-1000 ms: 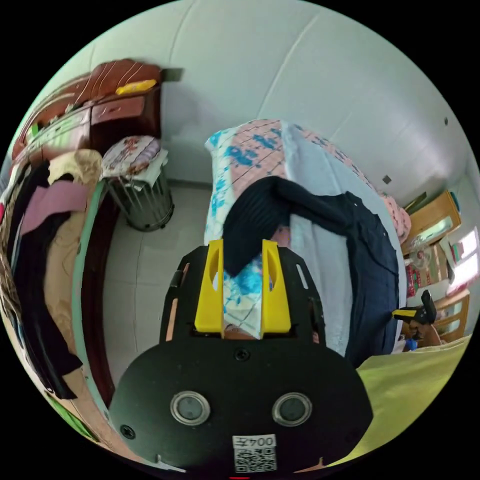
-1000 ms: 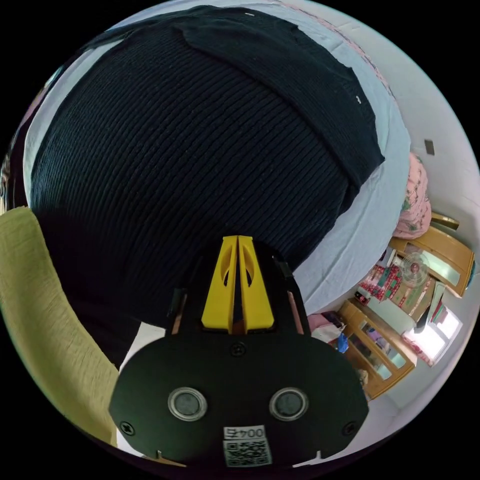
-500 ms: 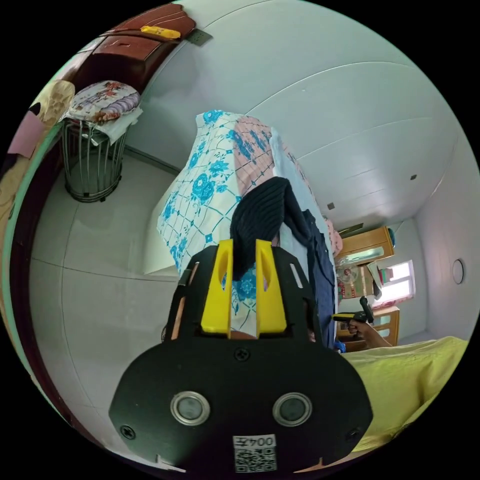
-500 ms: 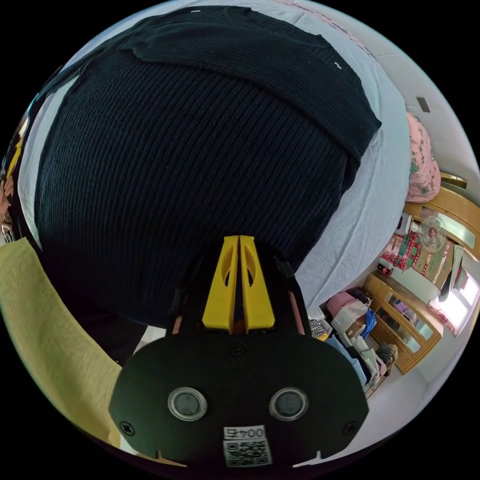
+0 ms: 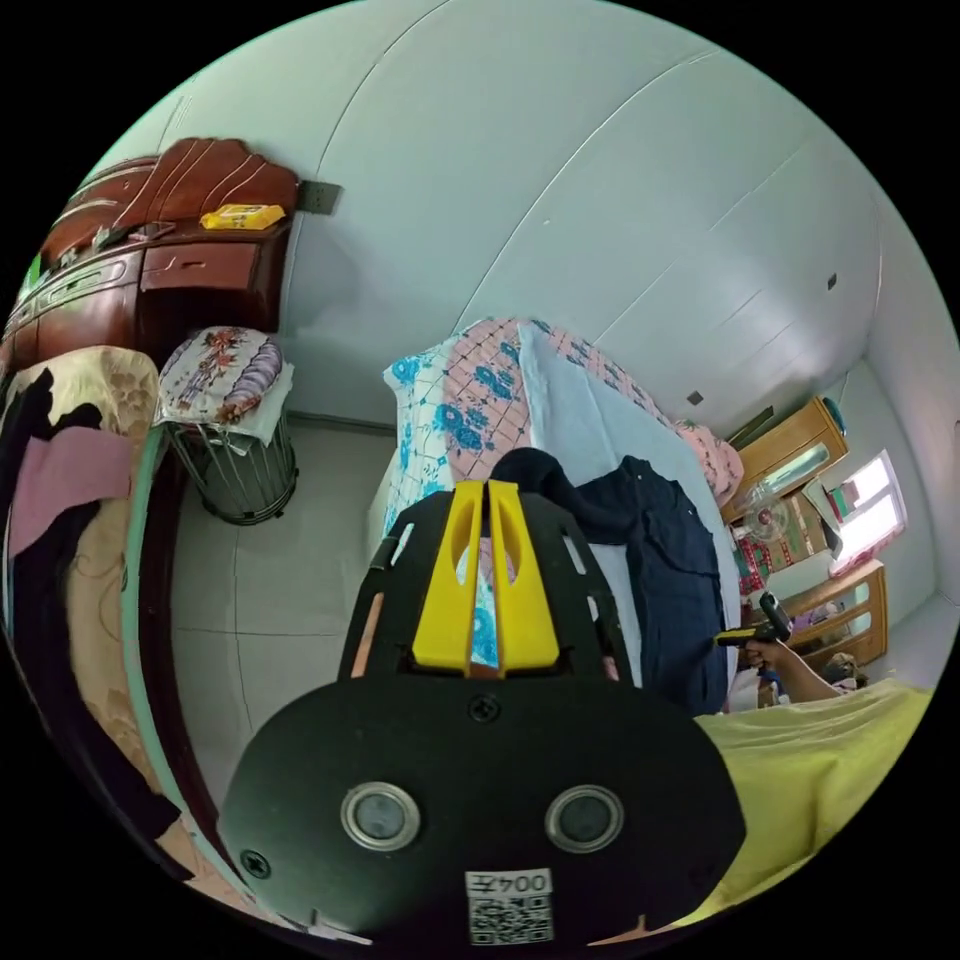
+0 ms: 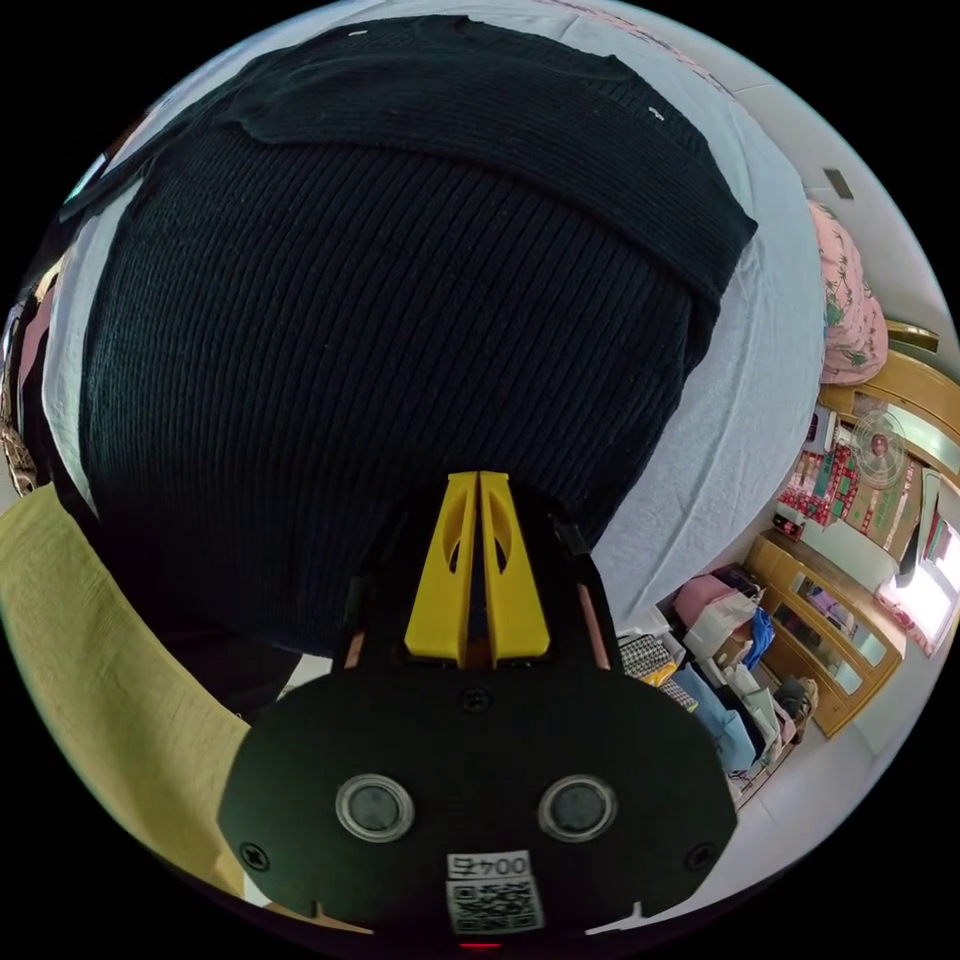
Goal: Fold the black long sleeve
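Left gripper [image 5: 486, 490]: yellow jaws are seen brought together tip to tip, with nothing caught between them; it is held off the near end of the bed [image 5: 590, 430], above the patterned coverlet [image 5: 460, 400] hanging over that end.

Right gripper [image 6: 478, 482]: jaws are likewise seen pressed together. The tips lie at the near hem of the garment; whether any cloth is nipped between them cannot be told. In the left gripper view it [image 5: 752, 632] is seen in a hand [image 5: 770, 655] at the bed's far side edge.

Black long sleeve [image 6: 400, 300]: ribbed knit, spread flat over the pale sheet [image 6: 740, 420], one sleeve folded across the body along its far edge. In the left gripper view the other sleeve [image 5: 550, 485] is seen bunched near the bed's near end.

Yellow-green sleeve [image 6: 90, 660]: the person's, at the frame edge.

Wire stool [image 5: 235, 455]: on the floor beside the bed, with a floral cushion on top.

Dark wooden dresser [image 5: 190, 270]: against the wall.
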The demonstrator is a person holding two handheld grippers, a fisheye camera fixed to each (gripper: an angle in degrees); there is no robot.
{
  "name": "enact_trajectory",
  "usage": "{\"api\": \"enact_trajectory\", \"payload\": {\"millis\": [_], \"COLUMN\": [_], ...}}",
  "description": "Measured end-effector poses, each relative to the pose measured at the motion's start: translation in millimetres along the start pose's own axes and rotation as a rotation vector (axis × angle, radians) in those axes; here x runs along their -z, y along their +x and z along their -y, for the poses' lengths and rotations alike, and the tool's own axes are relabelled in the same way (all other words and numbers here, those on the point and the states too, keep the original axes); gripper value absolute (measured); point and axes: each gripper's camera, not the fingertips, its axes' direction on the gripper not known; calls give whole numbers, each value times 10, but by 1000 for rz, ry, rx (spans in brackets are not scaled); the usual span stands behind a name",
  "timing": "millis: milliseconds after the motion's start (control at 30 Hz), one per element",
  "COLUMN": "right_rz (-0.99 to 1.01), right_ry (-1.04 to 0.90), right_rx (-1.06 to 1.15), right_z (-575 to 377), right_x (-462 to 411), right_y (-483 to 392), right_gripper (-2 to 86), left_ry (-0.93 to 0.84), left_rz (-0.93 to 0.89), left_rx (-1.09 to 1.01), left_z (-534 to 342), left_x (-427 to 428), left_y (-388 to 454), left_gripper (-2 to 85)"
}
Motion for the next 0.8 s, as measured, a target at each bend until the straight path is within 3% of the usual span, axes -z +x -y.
{"api": "enact_trajectory", "payload": {"millis": [200,433,800], "right_rz": [-1,57,155], "right_ry": [6,45,149], "right_rx": [2,-21,-69], "right_z": [-23,-132,-413], "right_x": [90,238,503], "right_y": [44,204,460], "right_gripper": [-8,-7,-7], "left_ry": [-145,-157,-206], "left_rz": [-57,-298,-587], "left_rx": [-124,-293,-453], "left_z": [671,1127,1003], "left_x": [301,592,-39], "left_y": [485,1436,3371], "left_gripper": [8,6,6]}}
